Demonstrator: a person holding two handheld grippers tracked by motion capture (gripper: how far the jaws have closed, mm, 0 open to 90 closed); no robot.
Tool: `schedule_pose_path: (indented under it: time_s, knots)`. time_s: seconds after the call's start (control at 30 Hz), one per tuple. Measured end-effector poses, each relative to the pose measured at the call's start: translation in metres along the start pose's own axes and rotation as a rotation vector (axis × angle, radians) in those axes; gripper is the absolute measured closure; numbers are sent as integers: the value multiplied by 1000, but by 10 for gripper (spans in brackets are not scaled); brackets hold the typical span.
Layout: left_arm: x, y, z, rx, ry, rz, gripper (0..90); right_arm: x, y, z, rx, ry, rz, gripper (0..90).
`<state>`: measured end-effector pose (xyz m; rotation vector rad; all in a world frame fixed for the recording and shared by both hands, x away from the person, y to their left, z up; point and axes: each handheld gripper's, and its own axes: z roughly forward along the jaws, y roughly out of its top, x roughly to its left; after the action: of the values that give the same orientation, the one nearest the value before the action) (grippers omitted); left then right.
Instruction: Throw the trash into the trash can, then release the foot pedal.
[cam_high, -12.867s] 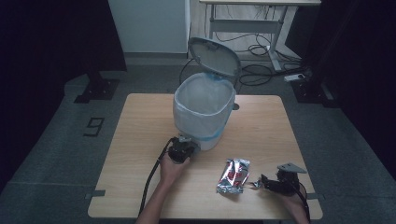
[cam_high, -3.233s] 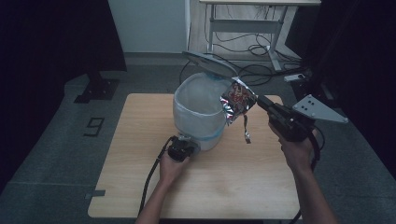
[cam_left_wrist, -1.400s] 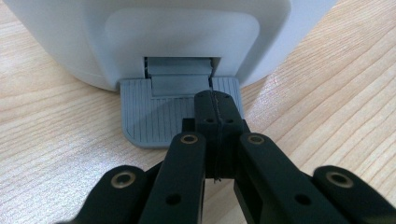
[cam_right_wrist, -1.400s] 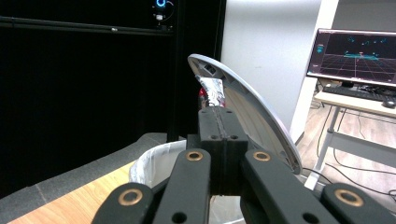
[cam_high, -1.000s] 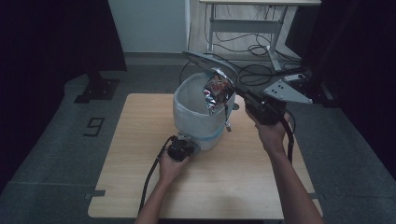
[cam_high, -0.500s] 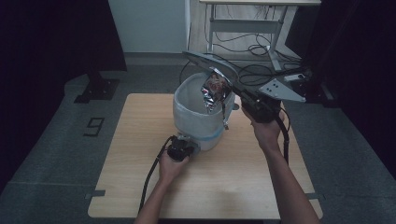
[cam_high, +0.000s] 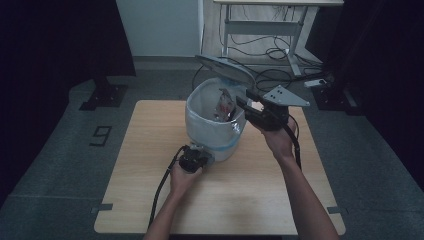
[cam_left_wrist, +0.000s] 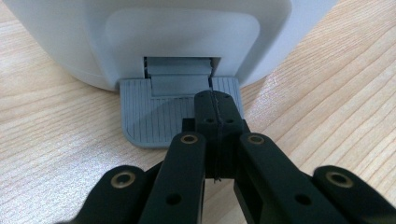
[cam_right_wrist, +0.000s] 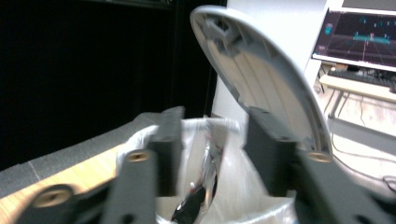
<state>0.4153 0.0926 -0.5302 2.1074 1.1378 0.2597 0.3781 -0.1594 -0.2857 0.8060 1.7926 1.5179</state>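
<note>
Bin (cam_high: 212, 137): white body w/ pale blue band near base, clear-white liner, grey lid (cam_high: 224, 69). Pedal (cam_left_wrist: 154, 112) grey, fine ribbed lines. Wrapper (cam_high: 223, 105) silver w/ red + dark print. Both grippers' jaws black. Table (cam_high: 150, 190) light wood grain. Floor dark grey.

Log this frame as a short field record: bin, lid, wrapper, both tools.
bin: white pedal bin with plastic liner, standing on the wooden table
lid: grey lid raised, tilted back
pedal: grey pedal at the bin's base, left tool resting on it
left tool: jaws shut, nothing between them
right tool: right tool over the bin's mouth, jaws just been opening, pads clear of the wrapper
wrapper: shiny snack wrapper inside the bin's opening, below the right tool
</note>
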Motion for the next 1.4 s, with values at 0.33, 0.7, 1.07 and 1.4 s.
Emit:
schedule_pose_path:
  time_s: [0.33,0.7,1.07,1.4]
  knots:
    - [-1,0,0,3,6,3,900,-6,-9,-10,17,-1,10,481]
    - [-1,0,0,2,6,1,900,-13,-32,-20,64,34,41,487]
    - [-1,0,0,0,9,3,900,-18,-48,-37,73,37,61,483]
    - [-1,0,0,2,8,1,900,-23,-61,-55,75,25,68,486]
